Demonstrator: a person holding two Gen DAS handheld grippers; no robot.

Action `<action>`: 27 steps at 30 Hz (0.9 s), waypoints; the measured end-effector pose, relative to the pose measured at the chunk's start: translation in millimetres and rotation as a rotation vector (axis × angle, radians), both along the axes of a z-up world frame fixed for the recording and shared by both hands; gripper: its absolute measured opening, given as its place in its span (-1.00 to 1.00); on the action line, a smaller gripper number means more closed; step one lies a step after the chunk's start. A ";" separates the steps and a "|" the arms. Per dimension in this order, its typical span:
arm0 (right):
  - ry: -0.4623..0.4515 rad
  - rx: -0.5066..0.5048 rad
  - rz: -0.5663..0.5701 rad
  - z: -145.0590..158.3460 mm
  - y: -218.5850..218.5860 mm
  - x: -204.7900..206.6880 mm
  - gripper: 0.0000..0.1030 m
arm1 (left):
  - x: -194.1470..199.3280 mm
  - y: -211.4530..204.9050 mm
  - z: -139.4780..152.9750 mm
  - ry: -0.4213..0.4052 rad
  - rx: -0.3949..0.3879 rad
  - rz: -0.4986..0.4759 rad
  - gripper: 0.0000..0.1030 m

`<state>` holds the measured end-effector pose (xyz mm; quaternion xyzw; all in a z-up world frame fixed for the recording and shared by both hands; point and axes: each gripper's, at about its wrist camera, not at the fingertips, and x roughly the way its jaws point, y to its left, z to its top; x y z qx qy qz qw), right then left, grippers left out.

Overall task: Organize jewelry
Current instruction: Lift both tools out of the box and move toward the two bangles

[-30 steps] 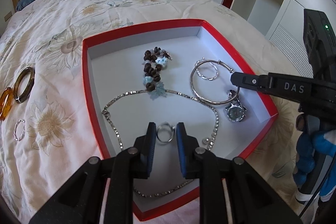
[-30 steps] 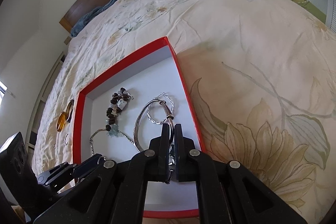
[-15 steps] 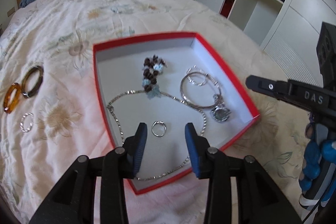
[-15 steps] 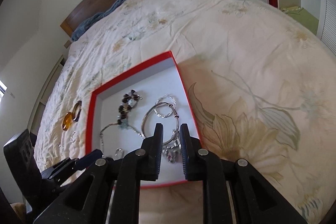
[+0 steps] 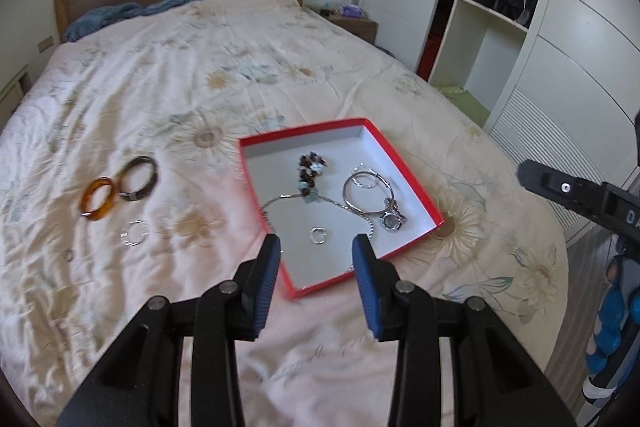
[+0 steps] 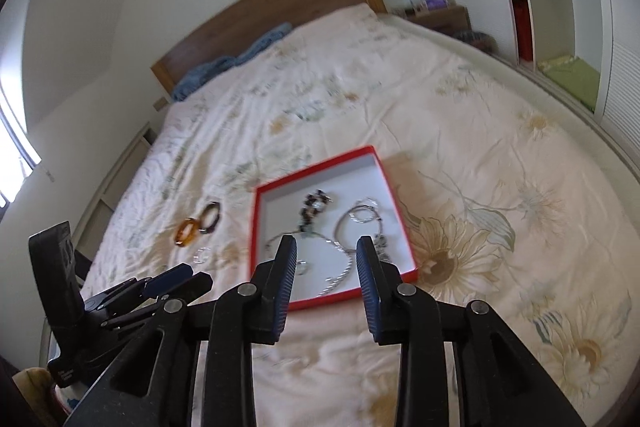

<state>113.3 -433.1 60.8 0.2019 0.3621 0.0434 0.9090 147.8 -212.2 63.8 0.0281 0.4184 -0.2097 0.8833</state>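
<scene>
Floral bedspread (image 5: 200,99) under your red jewelry box (image 5: 416,187); your left gripper (image 5: 314,267) hangs released and empty above its silver ring (image 5: 318,235), while your right gripper's (image 6: 326,263) jaws are opening, nothing between them

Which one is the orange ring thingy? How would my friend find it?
Find the red box on the flowered bedspread, then look to its left in the left wrist view, where three rings lie outside it. The amber bangle is see-through orange, touching a dark brown bangle, with a thin silver ring just below.
</scene>
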 end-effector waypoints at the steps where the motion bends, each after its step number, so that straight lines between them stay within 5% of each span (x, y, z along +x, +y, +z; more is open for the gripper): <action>1: -0.011 0.000 0.001 5.4 3.2 -5.9 -0.39 | -6.1 5.9 6.2 -0.009 0.000 0.010 -0.31; 27: -0.322 -0.066 0.152 138.4 123.5 -166.7 -0.08 | -157.0 201.5 132.8 -0.286 -0.052 0.338 -0.30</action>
